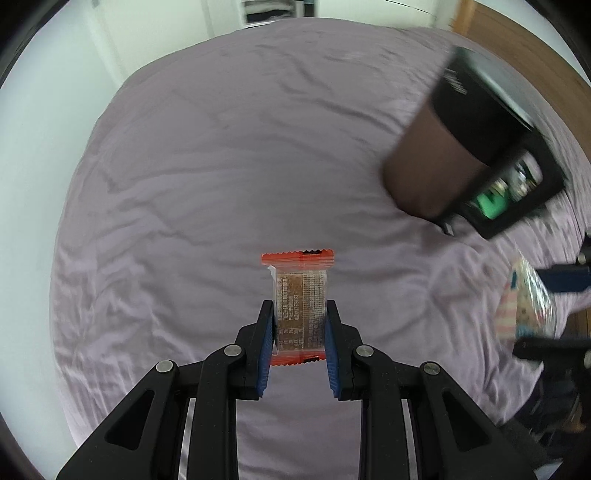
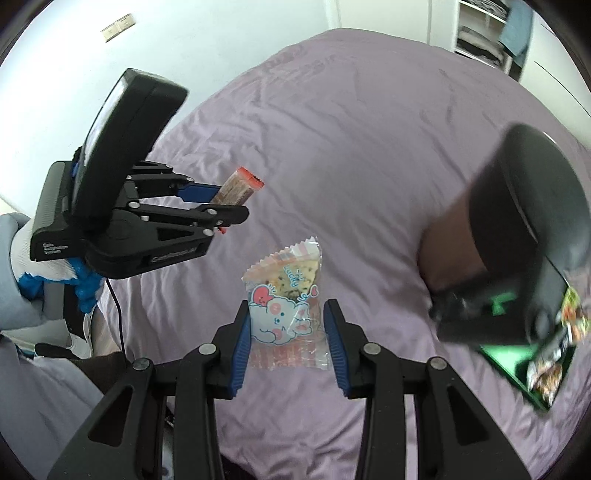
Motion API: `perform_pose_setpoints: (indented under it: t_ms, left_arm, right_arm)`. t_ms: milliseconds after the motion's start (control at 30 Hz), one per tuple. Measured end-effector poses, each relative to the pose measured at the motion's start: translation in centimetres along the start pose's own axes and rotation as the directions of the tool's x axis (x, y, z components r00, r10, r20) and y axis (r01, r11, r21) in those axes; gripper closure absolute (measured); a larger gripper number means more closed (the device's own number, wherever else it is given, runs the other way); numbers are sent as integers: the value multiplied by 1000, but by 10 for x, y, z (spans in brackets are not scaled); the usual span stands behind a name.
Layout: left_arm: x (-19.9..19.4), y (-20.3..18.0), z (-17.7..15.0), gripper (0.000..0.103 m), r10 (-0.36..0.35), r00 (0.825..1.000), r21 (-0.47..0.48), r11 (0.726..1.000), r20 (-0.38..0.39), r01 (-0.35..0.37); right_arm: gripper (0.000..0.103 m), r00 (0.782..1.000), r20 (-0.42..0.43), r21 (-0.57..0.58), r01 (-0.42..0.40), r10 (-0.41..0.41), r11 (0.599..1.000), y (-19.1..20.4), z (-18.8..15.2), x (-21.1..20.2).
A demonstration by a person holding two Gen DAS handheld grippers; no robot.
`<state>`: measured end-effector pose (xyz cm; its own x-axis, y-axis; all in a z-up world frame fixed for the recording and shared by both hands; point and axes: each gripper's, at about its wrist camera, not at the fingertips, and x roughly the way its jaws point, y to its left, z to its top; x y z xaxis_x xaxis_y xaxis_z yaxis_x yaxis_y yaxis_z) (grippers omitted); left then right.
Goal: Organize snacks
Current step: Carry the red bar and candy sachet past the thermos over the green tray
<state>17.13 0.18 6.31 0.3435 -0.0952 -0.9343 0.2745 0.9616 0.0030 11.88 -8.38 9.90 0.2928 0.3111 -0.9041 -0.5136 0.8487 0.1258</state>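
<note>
My left gripper (image 1: 300,312) is shut on a brown snack bar (image 1: 301,288) in a clear wrapper with orange ends, held upright above the bed. The right wrist view shows that left gripper (image 2: 232,206) from the side, the snack bar (image 2: 240,188) sticking out past its fingers. My right gripper (image 2: 286,312) is shut on a clear snack packet (image 2: 284,291) printed with a white bunny. In the left wrist view that packet (image 1: 532,295) hangs between the right gripper's fingers (image 1: 561,277) at the far right. Both are blurred.
A wrinkled lilac sheet (image 1: 221,166) covers the bed below both grippers. A black and brown box (image 2: 517,221) lies tipped at the right with green-packed snacks at its mouth, also seen as the box (image 1: 461,140). A person's gloved hand (image 2: 85,284) holds the left gripper. Shelves (image 2: 480,33) stand behind.
</note>
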Motion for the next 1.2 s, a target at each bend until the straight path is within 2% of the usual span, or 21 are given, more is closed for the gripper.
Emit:
perform_pose_setpoints:
  t_ms: [133,267,433,567,767,967,1200]
  left_arm:
    - [-8,-32,1,82,-41,999,93,995,-5,41]
    - [-15,-60,-1,82,-83,996,188,979,-14,84]
    - [-19,-100,-4,82,-128,991,301,945,-31,132]
    - [-23,-136,-6,82,-159,986,396,904,-45,163]
    - [-31,-188,-5,82,-201,978,512,835,-57,201]
    - [-36,-234,1,82,-245,967,586,774,-73,240]
    - [-34,-276,22,82,-278,957,617,741,-78,266]
  right_arm:
    - [103,999,-4,40,39,-38,998,-11,-18,-20]
    - [103,997,-3,90,79,-79,993,-23,-36,-38]
    - [103,991,-3,166,130,-131,978,-42,-61,-56]
    - [103,986,4,231,163,-169,959,-56,-83,-68]
    - [103,973,14,349,210,-230,913,-91,-113,-93]
    - [103,956,22,464,250,-293,850,-132,-143,-115]
    - [103,933,38,564,276,-358,779,-179,-165,-132]
